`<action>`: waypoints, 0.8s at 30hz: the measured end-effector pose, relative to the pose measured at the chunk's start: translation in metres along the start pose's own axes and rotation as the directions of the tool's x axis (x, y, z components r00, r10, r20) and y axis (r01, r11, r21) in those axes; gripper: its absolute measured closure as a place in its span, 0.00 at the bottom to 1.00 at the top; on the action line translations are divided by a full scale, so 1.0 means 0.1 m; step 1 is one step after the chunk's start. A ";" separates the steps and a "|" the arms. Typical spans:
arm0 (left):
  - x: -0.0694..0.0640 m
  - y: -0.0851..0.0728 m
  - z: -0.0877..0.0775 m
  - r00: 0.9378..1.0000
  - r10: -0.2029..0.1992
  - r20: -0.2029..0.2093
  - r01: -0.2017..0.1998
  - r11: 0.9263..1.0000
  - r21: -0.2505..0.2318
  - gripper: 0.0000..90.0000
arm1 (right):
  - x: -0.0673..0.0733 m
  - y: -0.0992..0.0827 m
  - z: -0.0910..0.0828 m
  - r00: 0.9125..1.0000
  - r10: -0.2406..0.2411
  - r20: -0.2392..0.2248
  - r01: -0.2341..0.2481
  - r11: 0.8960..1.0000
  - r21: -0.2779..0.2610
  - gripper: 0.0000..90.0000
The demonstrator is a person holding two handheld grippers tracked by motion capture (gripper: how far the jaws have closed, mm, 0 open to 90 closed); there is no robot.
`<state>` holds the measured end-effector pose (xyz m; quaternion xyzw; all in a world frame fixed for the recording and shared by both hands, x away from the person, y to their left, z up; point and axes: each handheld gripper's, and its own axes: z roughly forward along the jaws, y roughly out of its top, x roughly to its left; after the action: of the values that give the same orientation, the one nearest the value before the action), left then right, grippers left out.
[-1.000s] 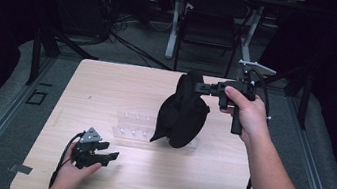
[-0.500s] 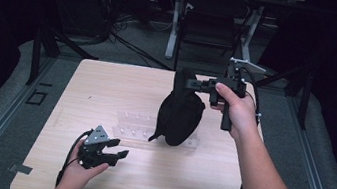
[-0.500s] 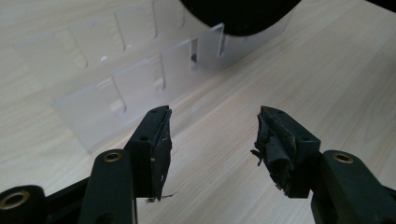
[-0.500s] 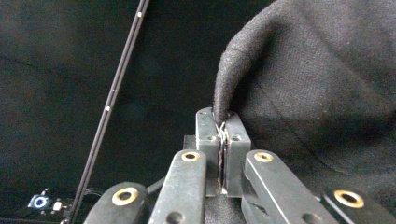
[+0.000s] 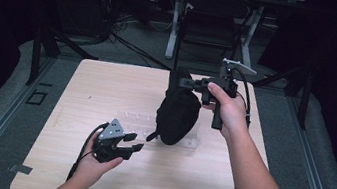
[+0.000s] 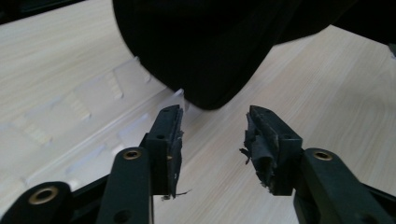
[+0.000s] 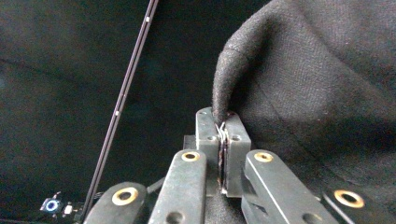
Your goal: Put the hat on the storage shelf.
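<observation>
**Black cloth hanging from my right claw, left claw closing in**

Right claw (image 5: 189,83) is clamped hard on the top edge of the cloth (image 5: 177,116) — the right gripper view shows a fold of the fabric (image 7: 299,88) pinched flat between the jaws (image 7: 223,140). The cloth hangs in a soft dark bundle above the middle of the table (image 5: 81,91), its bottom just over a clear plastic tray (image 5: 140,120) lying flat on the wood.

Handling, as I judge it: light, limp, a woolly weave that won't slip but will sag and fold wherever it isn't held. No fragility. Best second hold is the low hanging edge nearest my left claw, so the piece can be spread between two points.

Left claw (image 5: 131,141) sits low at the near left, pointing across at the bundle. Its jaws have just been closing, yet they stand apart with nothing between them; the cloth's lower edge (image 6: 205,60) is just ahead of the tips (image 6: 212,128).

Right forearm reaches in from the near right, hand raised, claw held level — pointing left.
</observation>
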<state>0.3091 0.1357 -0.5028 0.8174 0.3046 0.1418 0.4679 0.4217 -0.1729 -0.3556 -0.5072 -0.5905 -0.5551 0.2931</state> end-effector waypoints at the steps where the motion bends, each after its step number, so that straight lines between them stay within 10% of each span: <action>1: -0.02 0.03 0.02 1.000 0.001 0.001 -0.001 1.000 0.000 0.65 | 0.01 -0.01 0.02 1.000 -0.003 -0.001 0.003 1.000 0.002 0.98; 14: -0.13 0.17 0.25 0.995 0.088 -0.050 -0.087 0.996 0.035 0.85 | 0.02 -0.03 0.02 1.000 -0.014 0.012 0.014 1.000 -0.004 0.98; 24: -0.19 0.15 0.28 0.975 0.197 -0.105 -0.192 0.980 0.056 0.93 | 0.05 -0.04 0.05 1.000 -0.010 0.007 0.010 1.000 0.000 0.96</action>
<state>0.3144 0.0996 -0.5034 0.8447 0.2517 0.2246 0.4156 0.4172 -0.1666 -0.3540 -0.5062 -0.5942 -0.5546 0.2883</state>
